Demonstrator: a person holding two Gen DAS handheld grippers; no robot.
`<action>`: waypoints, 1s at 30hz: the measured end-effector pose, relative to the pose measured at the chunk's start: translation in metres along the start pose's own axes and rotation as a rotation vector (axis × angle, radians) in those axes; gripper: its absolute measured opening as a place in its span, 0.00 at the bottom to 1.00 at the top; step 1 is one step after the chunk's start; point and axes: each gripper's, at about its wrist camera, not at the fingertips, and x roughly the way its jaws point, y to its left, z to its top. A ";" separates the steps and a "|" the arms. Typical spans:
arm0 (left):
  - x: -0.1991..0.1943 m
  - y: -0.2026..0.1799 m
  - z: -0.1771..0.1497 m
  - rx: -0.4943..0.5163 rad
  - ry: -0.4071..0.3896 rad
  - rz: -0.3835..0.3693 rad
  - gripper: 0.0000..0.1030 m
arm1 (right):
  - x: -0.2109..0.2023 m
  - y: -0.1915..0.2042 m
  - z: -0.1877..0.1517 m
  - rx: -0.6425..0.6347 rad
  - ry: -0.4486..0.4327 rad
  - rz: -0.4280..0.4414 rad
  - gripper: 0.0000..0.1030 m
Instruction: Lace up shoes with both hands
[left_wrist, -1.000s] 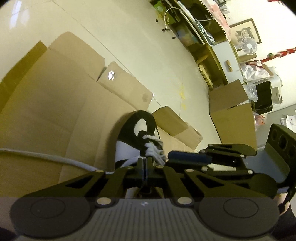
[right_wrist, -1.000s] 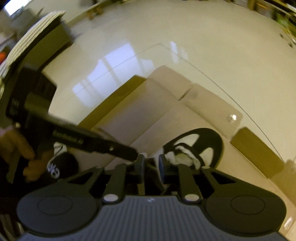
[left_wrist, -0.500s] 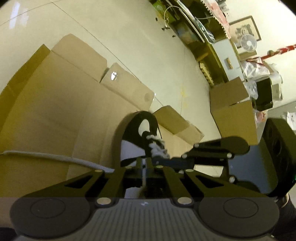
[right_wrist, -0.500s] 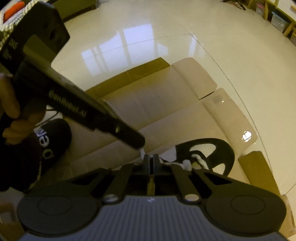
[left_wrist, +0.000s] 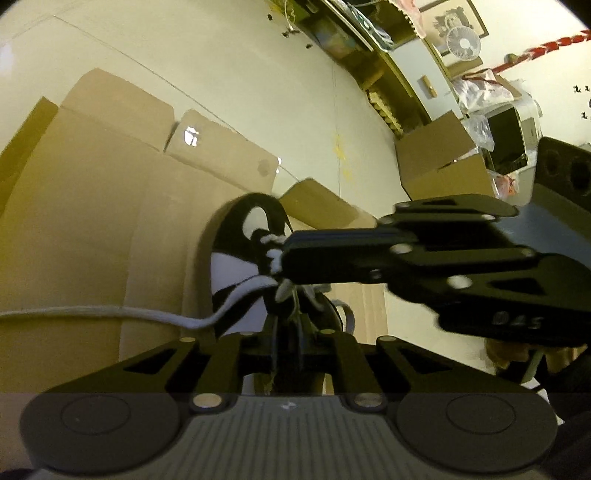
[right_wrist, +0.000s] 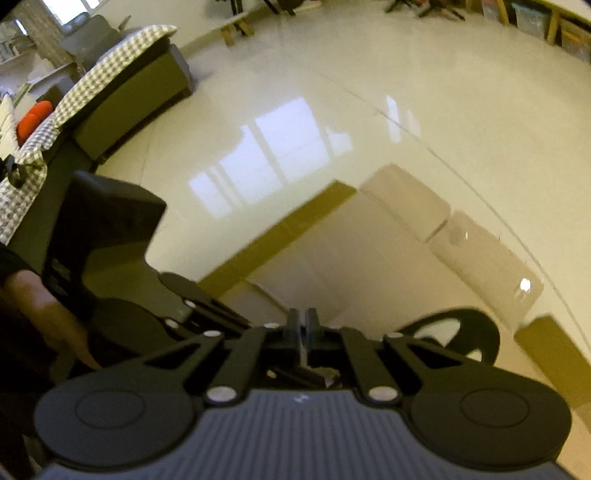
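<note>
I've just handed the lace over: a second ago my right gripper was parted while my left gripper pinched the lace end, and now the right fingers have snapped together, closed with only a sliver between them, on what looks like a thin bit of lace, though I cannot be sure from that view. Meanwhile the left fingers are opening; in the left wrist view the thin lace strand still hangs in the gap between them, no longer squeezed as far as I can see. The black-and-white shoe lies on the flattened cardboard on the floor, toe pointing away from me, right under both tools. The white lace trails off slack to the left across the cardboard from the eyelet area, where the right gripper's tip sits against the laces. I judge the right hand now has the end and can draw it through while the left lets go.
</note>
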 end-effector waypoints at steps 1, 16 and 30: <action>-0.003 0.001 0.001 -0.006 -0.013 -0.010 0.10 | -0.002 0.002 0.003 -0.001 -0.009 -0.002 0.03; -0.014 -0.020 0.006 0.056 -0.087 -0.041 0.35 | -0.029 -0.003 0.020 0.072 -0.118 0.045 0.00; -0.011 0.003 0.007 -0.117 -0.060 -0.028 0.57 | -0.028 -0.048 0.000 0.149 -0.085 -0.178 0.22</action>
